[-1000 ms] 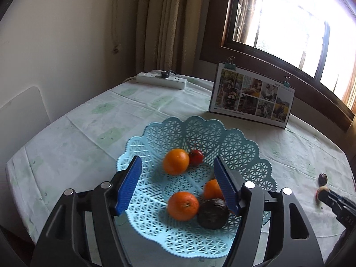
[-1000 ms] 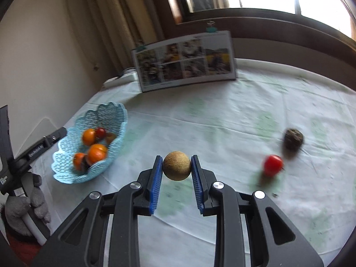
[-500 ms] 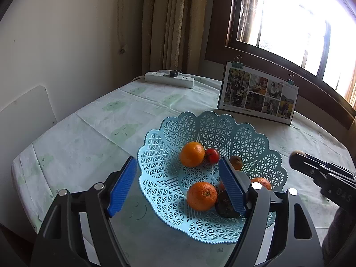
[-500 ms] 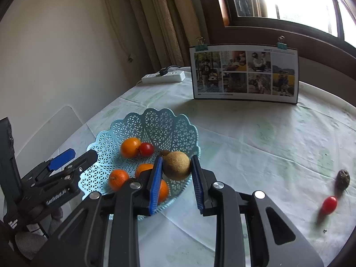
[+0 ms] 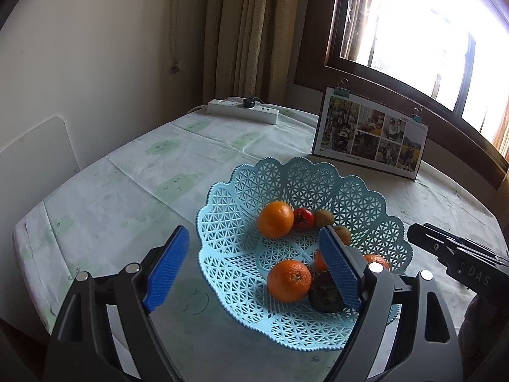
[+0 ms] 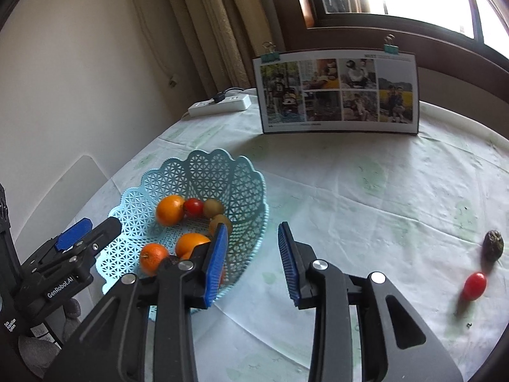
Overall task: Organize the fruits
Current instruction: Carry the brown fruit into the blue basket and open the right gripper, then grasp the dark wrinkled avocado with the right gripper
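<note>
A light blue lattice basket (image 5: 286, 178) (image 6: 206, 172) holds three oranges (image 5: 289, 280), a red tomato (image 5: 302, 218), two brown round fruits (image 6: 212, 207) and a dark avocado (image 5: 324, 293). My left gripper (image 5: 253, 235) hovers open over the basket's near left rim with nothing between its fingers. Just right of the basket's near rim, my right gripper (image 6: 253, 227) is open and empty. On the cloth at the far right lie a red tomato (image 6: 474, 286) and a dark wrinkled fruit (image 6: 493, 244).
A clipped photo board (image 6: 338, 94) stands at the back of the table, and a white power strip (image 6: 219, 105) lies by the curtain. A white chair back (image 5: 35, 156) rises at the table's left edge. A window sill runs behind the table.
My right gripper opened and let go of the brown round fruit, which now lies in the basket. The left gripper pulled back slightly toward the left, staying open.
</note>
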Motion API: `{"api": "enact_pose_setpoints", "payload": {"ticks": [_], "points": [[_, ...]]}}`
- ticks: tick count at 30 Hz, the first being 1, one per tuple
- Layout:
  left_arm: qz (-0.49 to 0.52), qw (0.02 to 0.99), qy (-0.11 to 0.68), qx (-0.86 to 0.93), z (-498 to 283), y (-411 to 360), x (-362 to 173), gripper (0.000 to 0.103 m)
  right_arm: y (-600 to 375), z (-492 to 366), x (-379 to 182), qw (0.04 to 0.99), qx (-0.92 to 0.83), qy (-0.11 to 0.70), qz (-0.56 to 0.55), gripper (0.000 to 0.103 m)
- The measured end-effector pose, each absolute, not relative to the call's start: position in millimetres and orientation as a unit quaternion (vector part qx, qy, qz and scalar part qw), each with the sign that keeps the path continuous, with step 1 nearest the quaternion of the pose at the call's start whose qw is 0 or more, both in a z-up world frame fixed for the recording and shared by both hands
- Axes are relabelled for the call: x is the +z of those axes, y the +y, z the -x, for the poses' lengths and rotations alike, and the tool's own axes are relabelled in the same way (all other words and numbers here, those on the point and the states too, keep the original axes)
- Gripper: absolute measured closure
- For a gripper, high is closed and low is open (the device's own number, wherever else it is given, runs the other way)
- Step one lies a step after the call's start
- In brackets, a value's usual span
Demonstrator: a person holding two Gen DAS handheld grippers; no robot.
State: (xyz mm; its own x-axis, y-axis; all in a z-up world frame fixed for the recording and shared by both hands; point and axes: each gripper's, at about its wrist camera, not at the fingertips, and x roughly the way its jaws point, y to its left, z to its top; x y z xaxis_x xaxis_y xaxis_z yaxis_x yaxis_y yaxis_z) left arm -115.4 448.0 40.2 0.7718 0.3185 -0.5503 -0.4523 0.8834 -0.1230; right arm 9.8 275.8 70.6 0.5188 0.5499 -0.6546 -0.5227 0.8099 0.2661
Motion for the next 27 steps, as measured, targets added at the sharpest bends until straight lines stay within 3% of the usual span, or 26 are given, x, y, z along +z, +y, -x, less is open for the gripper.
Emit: {"api": "enact_pose_setpoints", "payload": {"ticks": [3, 4, 6, 11, 27], "points": [[0.123, 0.934, 0.266, 0.204, 112.8, 443.1, 41.7, 0.005, 265.7, -10.1, 68.8, 0.873, 0.301, 0.383, -0.025, 0.062], [0.121, 0.934, 0.265, 0.205, 111.7, 440.9, 42.3, 0.005, 261.0, -9.7, 68.3, 0.875, 0.298, 0.381, -0.029, 0.054], [0.119, 0.934, 0.267, 0.205, 109.6, 437.1, 42.8, 0.003, 252.7, -9.0, 67.6, 0.878, 0.289, 0.379, -0.036, 0.048], [0.117, 0.935, 0.271, 0.199, 104.4, 428.0, 43.4, 0.003, 231.8, -10.1, 65.2, 0.882, 0.273, 0.381, -0.051, 0.039], [0.076, 0.945, 0.273, 0.161, 86.9, 379.4, 52.7, 0.003, 151.2, -24.7, 51.0, 0.897, 0.194, 0.389, -0.076, 0.034]]}}
